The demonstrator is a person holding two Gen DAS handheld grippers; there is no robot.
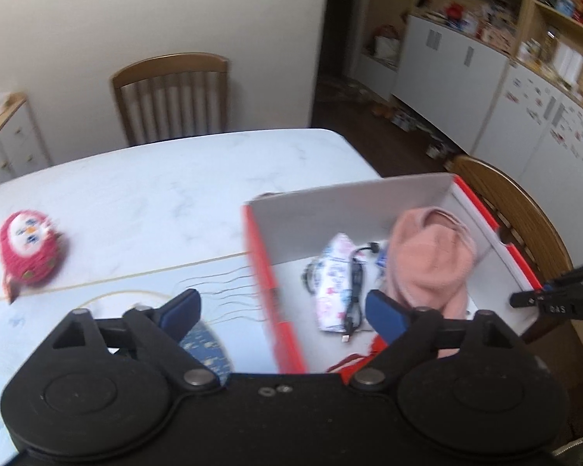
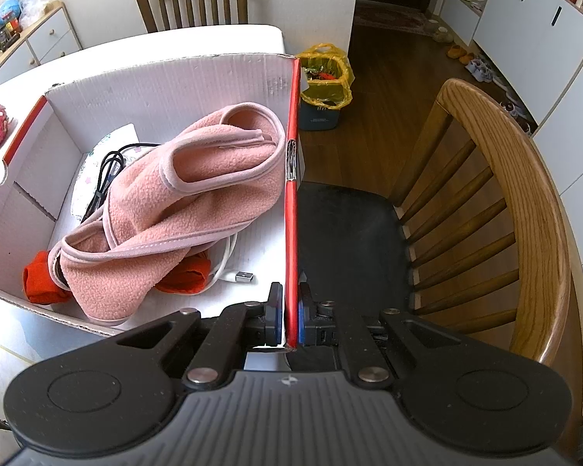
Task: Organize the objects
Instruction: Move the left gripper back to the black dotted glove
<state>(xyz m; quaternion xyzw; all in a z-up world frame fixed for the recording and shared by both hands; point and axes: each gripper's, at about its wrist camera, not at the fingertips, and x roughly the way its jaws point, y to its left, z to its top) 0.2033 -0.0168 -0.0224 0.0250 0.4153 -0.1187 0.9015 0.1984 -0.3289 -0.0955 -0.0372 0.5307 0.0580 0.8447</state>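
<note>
Inside one box (image 2: 167,77): one fleece (image 2: 182,202); right tool (image 2: 290,320) clamps its wall, left tool (image 1: 283,310) gapes empty

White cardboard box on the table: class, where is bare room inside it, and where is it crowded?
Bare floor lies along the red-edged right wall near the silver plug, and beside the left wall. The pink fleece garment, black cable and orange cloth crowd the middle. Outside, the white marble tabletop is bare past the red crocheted owl.

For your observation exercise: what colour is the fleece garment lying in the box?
Pale pink fleece garment, clearest in the right wrist view.
</note>
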